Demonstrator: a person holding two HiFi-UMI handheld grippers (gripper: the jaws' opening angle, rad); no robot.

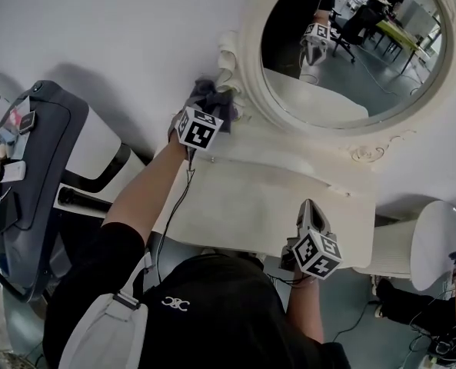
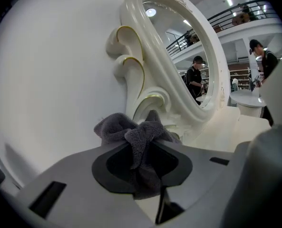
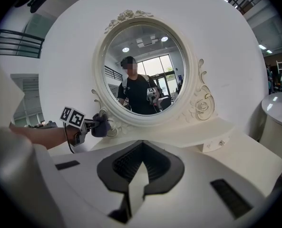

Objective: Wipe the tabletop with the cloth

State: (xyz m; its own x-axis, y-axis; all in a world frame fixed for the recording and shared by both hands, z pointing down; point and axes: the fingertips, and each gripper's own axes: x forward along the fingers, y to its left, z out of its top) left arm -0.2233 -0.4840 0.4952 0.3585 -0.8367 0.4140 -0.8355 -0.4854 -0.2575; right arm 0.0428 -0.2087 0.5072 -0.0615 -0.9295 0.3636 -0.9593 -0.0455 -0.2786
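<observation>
Beside the mirror frame [image 1: 250, 56], left tool [image 2: 144, 148] pinches the cloth [image 2: 130, 129]; right tool [image 3: 141, 151] seems pressed together.

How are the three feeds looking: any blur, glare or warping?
Head view: evenly lit, sharp, no glare. Left gripper view: heavy fisheye bends the mirror frame, corners go dark, cloth between the jaws is crisp. Right gripper view: same bending and dark corners, tabletop bright but readable.

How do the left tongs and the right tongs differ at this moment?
The left tongs are clamped on the grey cloth; the right tongs hold nothing. The left tongs are at the back, beside the mirror frame; the right tongs are over the front edge of the tabletop. Both point toward that mirror frame.
</observation>
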